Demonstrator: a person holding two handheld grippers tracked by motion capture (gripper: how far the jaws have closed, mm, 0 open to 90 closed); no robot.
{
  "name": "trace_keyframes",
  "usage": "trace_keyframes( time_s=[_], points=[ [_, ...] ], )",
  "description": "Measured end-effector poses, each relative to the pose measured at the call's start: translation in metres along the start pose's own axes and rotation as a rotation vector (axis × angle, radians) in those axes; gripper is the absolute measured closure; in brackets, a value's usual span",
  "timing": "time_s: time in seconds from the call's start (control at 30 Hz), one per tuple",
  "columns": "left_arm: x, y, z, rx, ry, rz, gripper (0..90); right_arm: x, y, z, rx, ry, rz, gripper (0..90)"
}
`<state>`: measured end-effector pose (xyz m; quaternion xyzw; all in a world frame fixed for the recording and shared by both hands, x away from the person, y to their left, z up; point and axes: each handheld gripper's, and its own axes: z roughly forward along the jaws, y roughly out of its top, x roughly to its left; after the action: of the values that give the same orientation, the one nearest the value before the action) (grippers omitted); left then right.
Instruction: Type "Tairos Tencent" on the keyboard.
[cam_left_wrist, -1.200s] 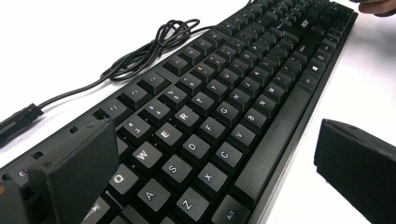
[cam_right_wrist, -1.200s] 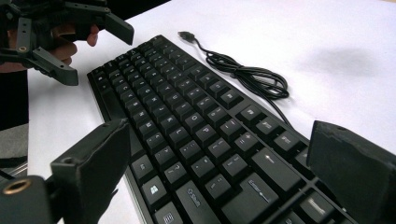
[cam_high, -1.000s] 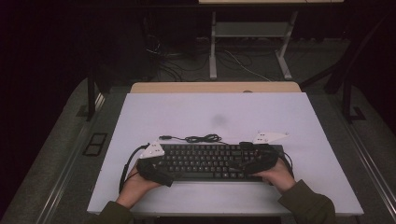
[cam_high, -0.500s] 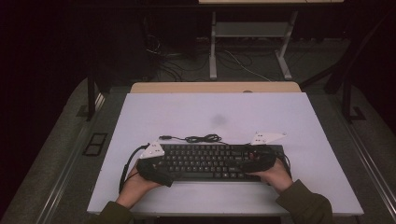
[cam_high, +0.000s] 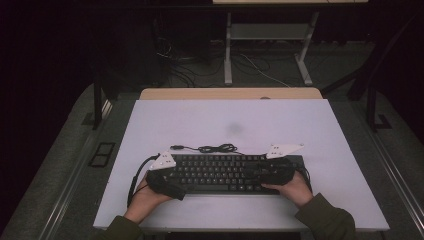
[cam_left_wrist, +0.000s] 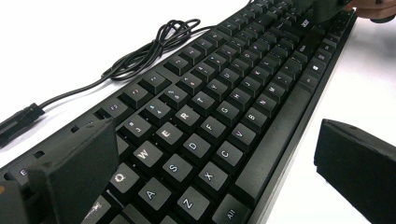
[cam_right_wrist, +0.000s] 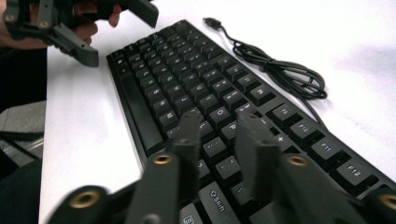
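Two grippers at black keyboard (cam_high: 225, 172), which lies flat near front edge of white table (cam_high: 230, 125). Left gripper (cam_left_wrist: 210, 177) jaws wide apart, straddling keyboard's left end. Right gripper (cam_right_wrist: 217, 140) jaws a narrow gap apart above right-side keys, clamping nothing. Coiled cable (cam_high: 215, 148) just behind keyboard.

The person wears olive-green sleeves (cam_high: 324, 220), and each hand carries a matte black gripper topped with a pale grey three-cornered plate (cam_high: 283, 149) and trailing a thin black cable (cam_high: 134, 179). The left gripper (cam_left_wrist: 219, 154) has broad, blocky black jaws with flat faces. The right gripper (cam_right_wrist: 219, 135) has narrower angular black jaws on linkage arms with brass-coloured round screws (cam_right_wrist: 162, 159) at the joints.
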<state>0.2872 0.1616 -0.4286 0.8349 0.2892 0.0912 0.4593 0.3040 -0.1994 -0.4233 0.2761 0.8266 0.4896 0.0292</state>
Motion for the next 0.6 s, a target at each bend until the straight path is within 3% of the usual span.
trace_keyframes(
  time_s=[0.17, 0.27, 0.6],
  points=[
    [-0.0004, 0.0, 0.0003, 0.0, 0.0, 0.0, 0.0, 0.0015, -0.0021, 0.003, 0.027, 0.015, -0.021, 85.6],
    [-0.0005, 0.0, 0.0003, 0.0, 0.0, 0.0, 0.0, 0.002, -0.0028, 0.0041, 0.035, 0.017, -0.023, 89.2],
    [-0.0008, 0.0, -0.0001, -0.001, 0.0, 0.0, 0.0, 0.0007, -0.0061, 0.0076, 0.109, 0.008, 0.009, 89.3]
  ],
)
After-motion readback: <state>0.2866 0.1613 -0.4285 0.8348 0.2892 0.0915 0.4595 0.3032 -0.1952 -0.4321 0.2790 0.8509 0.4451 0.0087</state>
